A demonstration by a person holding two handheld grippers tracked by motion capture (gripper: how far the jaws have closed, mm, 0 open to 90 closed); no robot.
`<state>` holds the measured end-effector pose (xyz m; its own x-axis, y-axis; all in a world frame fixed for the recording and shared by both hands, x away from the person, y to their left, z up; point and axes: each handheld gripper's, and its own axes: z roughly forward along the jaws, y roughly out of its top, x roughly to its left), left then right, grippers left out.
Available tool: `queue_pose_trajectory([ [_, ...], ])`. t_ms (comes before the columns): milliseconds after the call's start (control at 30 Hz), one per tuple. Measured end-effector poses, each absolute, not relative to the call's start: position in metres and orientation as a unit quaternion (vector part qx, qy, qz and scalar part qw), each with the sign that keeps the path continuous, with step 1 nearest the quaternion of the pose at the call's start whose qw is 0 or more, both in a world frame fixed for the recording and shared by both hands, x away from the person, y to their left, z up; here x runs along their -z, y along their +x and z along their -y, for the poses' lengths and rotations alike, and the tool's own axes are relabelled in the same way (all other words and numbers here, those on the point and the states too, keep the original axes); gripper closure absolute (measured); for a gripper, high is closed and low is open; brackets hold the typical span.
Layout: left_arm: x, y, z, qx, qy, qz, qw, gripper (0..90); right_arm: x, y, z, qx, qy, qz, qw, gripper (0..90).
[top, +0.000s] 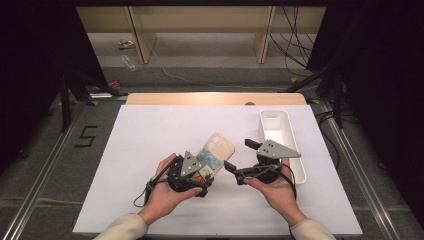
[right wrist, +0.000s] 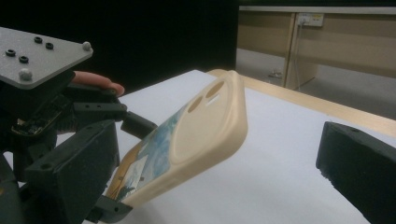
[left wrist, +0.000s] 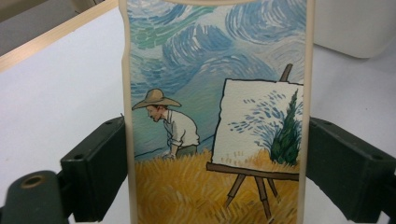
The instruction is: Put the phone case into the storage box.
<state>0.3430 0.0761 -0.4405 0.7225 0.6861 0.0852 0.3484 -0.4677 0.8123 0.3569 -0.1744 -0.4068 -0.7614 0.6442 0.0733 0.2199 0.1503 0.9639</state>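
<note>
The left claw (top: 201, 176) is clamped on a cream phone case (top: 215, 151), its two black jaws pressing the case's long edges near the bottom end. The case is printed with a painting (a man in a straw hat bent over a golden field, an easel with a canvas beside him, a swirling blue sky above). It sticks out from the claw away from the person, tilted, with its camera end raised off the white table (top: 150, 135); the rounded camera openings show at that far end.

Just to the right of the case, the right claw (top: 238, 161) has its jaws spread wide apart with nothing between them. It points toward the case from the side, close to its lower edge but not touching it. One jaw reaches up toward the far side of the table, the other lies nearer the case's held end.

Beyond the right claw, further from the case, a long white tray (top: 278, 131) lies on the table with its short end toward the back edge. Each of the person's hands wraps its gripper from below the case.
</note>
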Motion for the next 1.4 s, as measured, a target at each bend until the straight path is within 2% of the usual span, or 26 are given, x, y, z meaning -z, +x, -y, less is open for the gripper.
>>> queue_pose_trajectory([
  [1400, 0.444, 0.335, -0.062, -0.197, 0.838, -0.292, 0.417, 11.4, 0.408, 0.383, 0.148, -0.579, 0.304, -0.738, 0.164, 0.8],
])
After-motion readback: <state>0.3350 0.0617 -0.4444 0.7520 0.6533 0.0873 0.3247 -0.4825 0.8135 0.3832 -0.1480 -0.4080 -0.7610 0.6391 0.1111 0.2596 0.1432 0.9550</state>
